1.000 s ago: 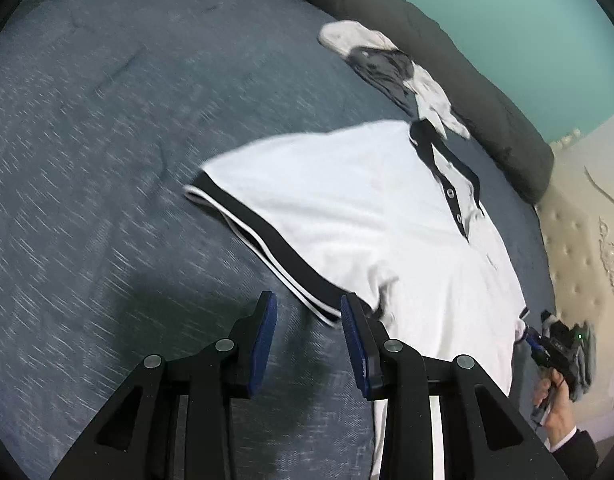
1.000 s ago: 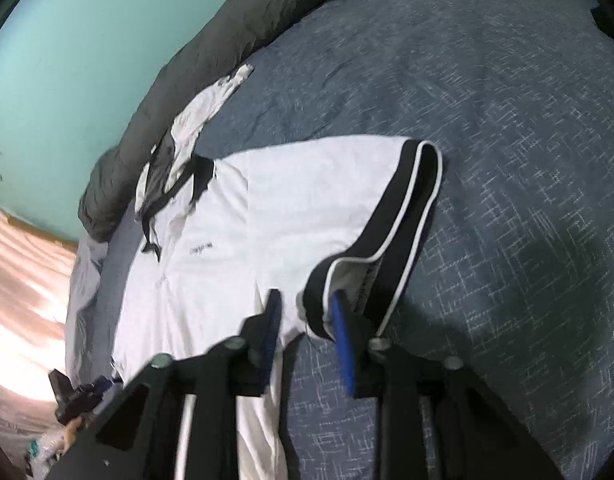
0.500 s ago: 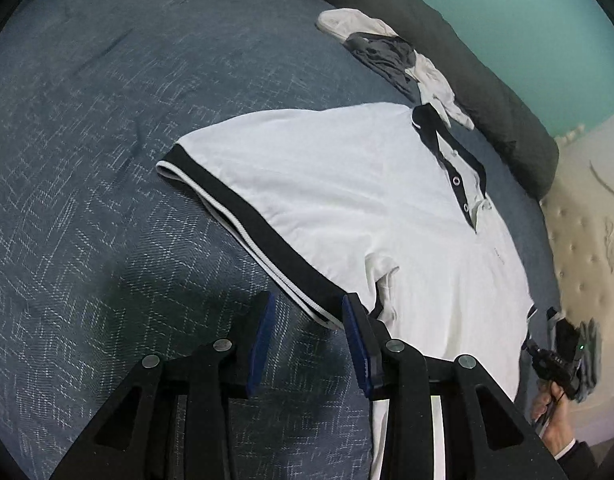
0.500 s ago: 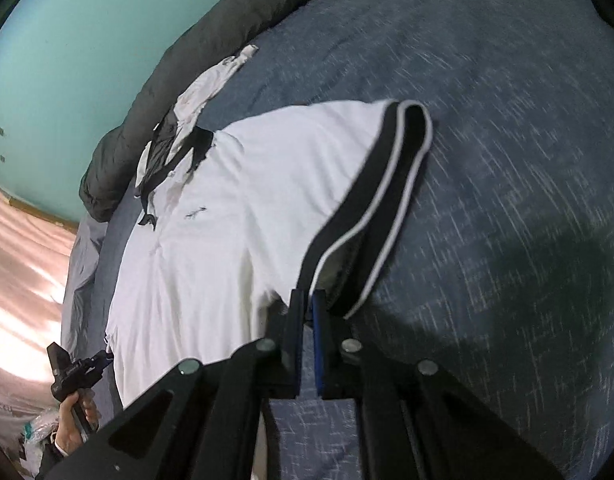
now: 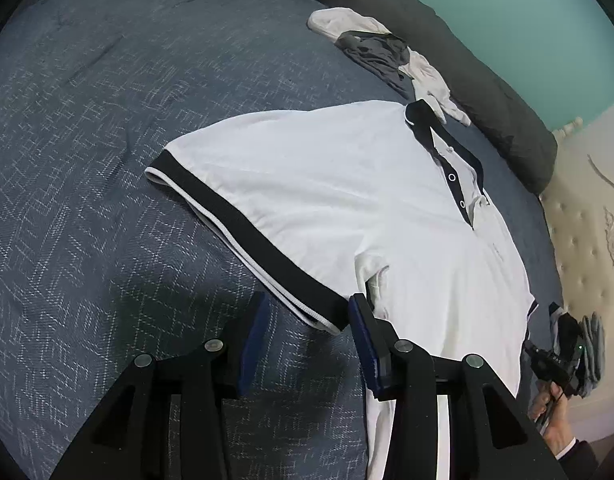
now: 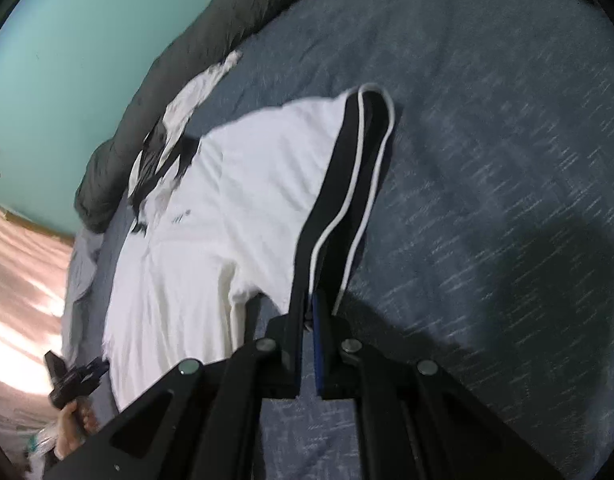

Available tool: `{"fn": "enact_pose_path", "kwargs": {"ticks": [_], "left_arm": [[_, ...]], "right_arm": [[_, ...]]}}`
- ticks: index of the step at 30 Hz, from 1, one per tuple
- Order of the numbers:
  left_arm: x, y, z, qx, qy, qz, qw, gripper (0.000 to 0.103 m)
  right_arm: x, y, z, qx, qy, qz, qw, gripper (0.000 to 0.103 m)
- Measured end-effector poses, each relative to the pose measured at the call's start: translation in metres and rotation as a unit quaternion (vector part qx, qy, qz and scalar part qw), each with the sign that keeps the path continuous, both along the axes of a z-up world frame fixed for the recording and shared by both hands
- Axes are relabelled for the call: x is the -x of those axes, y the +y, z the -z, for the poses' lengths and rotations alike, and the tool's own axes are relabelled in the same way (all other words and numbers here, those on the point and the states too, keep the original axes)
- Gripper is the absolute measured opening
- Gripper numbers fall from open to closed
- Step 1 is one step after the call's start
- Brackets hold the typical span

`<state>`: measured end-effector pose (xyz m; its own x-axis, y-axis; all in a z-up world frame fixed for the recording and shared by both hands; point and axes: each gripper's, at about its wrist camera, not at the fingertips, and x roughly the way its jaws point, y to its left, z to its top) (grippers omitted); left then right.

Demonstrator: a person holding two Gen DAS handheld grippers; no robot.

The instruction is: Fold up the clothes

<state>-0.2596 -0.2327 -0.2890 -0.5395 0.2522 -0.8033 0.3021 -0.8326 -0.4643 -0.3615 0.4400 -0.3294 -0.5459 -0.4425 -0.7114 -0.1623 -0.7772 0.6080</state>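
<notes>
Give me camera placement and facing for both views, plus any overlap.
Left wrist: on the left gripper, angled down at the white polo shirt on the blue bedspread; its jaws are opening around the sleeve cuff; the right gripper and the hand holding it show far right.
Right wrist: on the right gripper, angled down, jaws shut on the other sleeve cuff; the left gripper and its hand show lower left.
Shared: shirt, bedspread, grey bolster, teal wall, crumpled clothes.

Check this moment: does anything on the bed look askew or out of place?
Yes. A crumpled pile of grey and white clothes lies unfolded beyond the white polo shirt's collar, by the dark bolster. The polo itself lies flat; only its underarm fabric is bunched.
</notes>
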Motion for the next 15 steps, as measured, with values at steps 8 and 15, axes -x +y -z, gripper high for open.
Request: {"fn": "enact_pose_path", "kwargs": {"ticks": [8, 15], "left_arm": [[-0.002, -0.002, -0.002, -0.001, 0.004, -0.003, 1.0000, 0.047], [-0.001, -0.004, -0.002, -0.004, 0.006, -0.010, 0.9999, 0.049]], "right_arm": [[0.003, 0.024, -0.005, 0.033, 0.007, 0.061, 0.998, 0.047], [0.035, 0.040, 0.003, 0.025, -0.011, 0.089, 0.996, 0.051]]}}
